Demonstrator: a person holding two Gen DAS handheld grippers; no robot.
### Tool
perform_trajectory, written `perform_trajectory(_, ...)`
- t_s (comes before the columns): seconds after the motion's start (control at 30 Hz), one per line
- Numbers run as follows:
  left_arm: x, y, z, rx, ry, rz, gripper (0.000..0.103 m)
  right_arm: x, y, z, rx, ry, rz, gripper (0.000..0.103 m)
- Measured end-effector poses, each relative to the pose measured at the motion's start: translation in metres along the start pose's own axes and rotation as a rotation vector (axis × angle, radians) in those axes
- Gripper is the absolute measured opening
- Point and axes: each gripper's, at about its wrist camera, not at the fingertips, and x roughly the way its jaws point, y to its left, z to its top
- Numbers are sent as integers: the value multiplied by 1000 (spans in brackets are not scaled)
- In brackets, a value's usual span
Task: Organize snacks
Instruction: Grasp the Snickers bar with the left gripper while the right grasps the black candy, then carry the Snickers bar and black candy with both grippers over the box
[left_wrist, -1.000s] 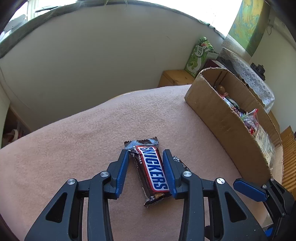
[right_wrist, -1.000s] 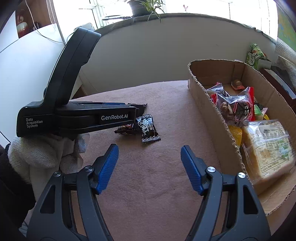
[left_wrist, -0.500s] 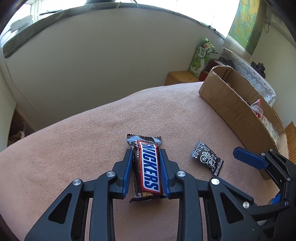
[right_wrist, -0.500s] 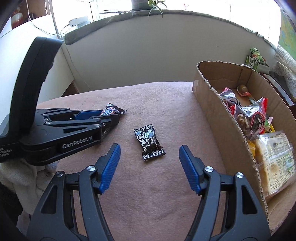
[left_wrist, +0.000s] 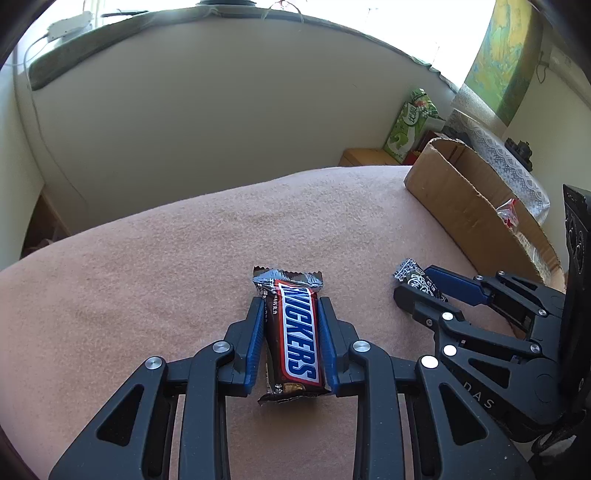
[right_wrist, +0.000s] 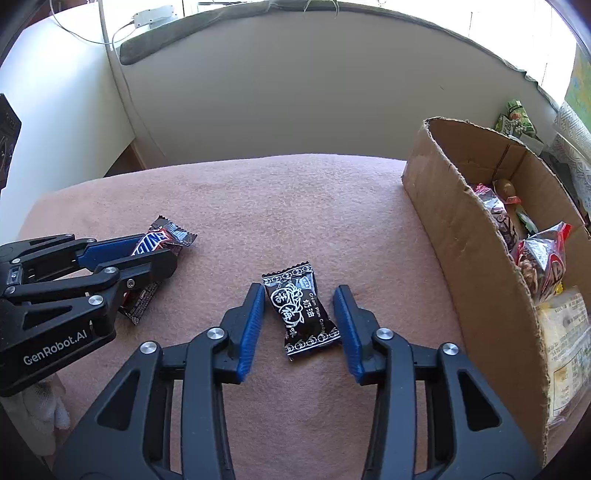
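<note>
Left gripper (left_wrist: 291, 343) clamped on Snickers (left_wrist: 293, 338), mid-blanket (left_wrist: 147, 277); firm bar, slick wrapper. Right gripper (right_wrist: 300, 325) part-open, straddling candy (right_wrist: 300, 314) untouched near box (right_wrist: 461, 236); light, crinkly, pinch middle.

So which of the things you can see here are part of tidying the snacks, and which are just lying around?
Part of the job:
Snickers bar, in the left gripper
black plum candy, between the open right gripper
cardboard box holding snacks

Just lying around:
green carton
pink blanket
wall map
</note>
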Motion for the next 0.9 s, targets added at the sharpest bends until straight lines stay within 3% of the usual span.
perform_trajectory(0.07, -2, -2, -3, -7, -3, 1, 26, -1, 1, -1, -20, -2, -6, 26)
perform_trajectory(0.33, -27, -15, -9, -7, -54, 17, 26, -14, -3, -7, -9, -22, 35, 25)
perform_trajectory(0.9, -71, -68, 5, 49, -177, 5, 26, -105, -34, -12, -4, -182, 115, 25)
